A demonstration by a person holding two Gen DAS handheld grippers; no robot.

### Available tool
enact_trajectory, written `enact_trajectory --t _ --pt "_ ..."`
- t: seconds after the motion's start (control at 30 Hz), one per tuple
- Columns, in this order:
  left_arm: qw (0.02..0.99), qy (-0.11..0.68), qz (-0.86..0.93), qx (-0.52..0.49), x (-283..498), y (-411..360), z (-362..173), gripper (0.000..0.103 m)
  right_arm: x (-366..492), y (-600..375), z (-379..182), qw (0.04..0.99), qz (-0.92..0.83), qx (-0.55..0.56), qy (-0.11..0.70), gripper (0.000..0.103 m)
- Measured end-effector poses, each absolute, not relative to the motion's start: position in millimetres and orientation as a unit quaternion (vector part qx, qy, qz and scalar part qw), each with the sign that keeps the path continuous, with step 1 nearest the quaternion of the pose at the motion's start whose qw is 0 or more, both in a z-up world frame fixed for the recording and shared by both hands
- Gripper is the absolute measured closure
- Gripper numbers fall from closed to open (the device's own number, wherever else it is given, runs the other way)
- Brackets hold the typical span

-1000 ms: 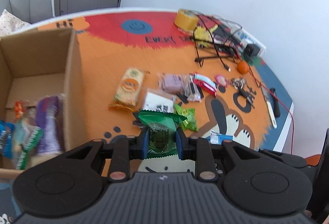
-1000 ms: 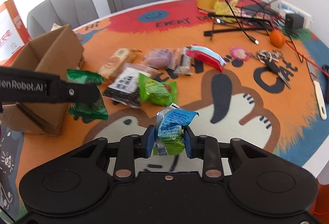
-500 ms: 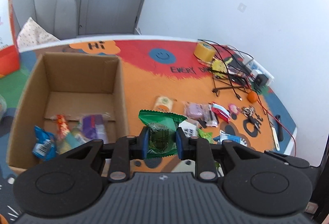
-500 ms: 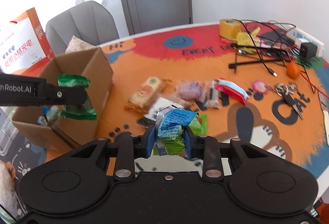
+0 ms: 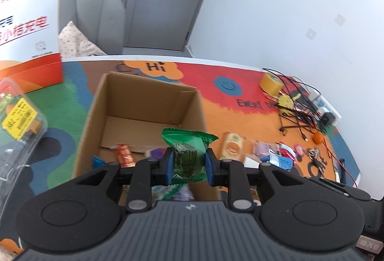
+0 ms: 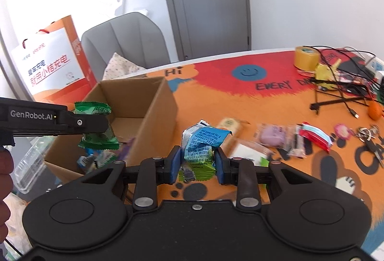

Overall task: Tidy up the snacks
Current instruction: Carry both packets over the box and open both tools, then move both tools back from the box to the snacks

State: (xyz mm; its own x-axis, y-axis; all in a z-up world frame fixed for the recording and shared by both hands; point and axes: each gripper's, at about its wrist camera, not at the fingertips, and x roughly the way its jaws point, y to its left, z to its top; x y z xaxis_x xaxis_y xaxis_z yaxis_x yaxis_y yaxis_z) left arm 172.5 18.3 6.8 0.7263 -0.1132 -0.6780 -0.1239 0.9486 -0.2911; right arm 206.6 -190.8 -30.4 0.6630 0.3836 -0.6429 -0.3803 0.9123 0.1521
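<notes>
Cardboard forms the box (image 5: 144,102) into which several snacks (image 5: 123,155) are already dropped, while a handful more are seen loose on the counter (image 6: 240,107) beside it, among them a tan biscuit pack (image 5: 233,145) and a pink packet (image 6: 273,135), so the sorting is judged partly done. The left tool (image 5: 188,162) is held over the open box, clamped on a green packet (image 5: 186,148). The right tool (image 6: 197,161) is held above the counter, just outside the box's right wall, closed on a blue and green packet (image 6: 200,147).
</notes>
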Motion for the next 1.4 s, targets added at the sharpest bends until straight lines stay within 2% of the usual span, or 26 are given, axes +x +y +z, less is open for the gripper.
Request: enact_trajectory --t 0.37,0.73,0.93,1.03,1.1,1.13,1.2,1.3,1.4 --pt "0.908 0.374 0.056 -0.183 173.2 65.1 -4.7 0.076 211.0 -166.4 -24.7 0.911 0.229 0.003 0.343 0.072" --pt "0.903 0.369 0.074 -0.206 171.5 88.1 -7.8 0.069 217.1 -127.4 -22.7 0.903 0.269 0.005 0.334 0.072" --pt "0.903 0.358 0.077 -0.224 161.4 95.0 -6.5 0.057 219.8 -108.4 -25.8 0.893 0.297 -0.003 0.339 0.071" --pt "0.904 0.354 0.088 -0.223 157.2 96.0 -6.3 0.047 221.1 -103.1 -27.9 0.889 0.303 0.002 0.343 0.068" --pt "0.903 0.352 0.093 -0.226 155.1 96.9 -6.7 0.038 218.9 -101.6 -27.6 0.888 0.308 0.001 0.342 0.065" --pt "0.903 0.352 0.096 -0.226 154.3 96.6 -6.9 0.033 217.3 -101.3 -27.5 0.888 0.309 -0.001 0.342 0.058" --pt "0.905 0.348 0.104 -0.219 152.9 95.2 -7.2 0.016 214.6 -102.3 -27.4 0.889 0.306 -0.003 0.340 0.051" --pt "0.912 0.342 0.109 -0.201 151.0 90.8 -7.2 0.011 211.9 -105.3 -26.7 0.893 0.298 -0.008 0.338 0.050" --pt "0.911 0.345 0.107 -0.199 150.3 88.7 -8.2 0.010 212.3 -114.1 -25.0 0.899 0.283 -0.001 0.335 0.041"
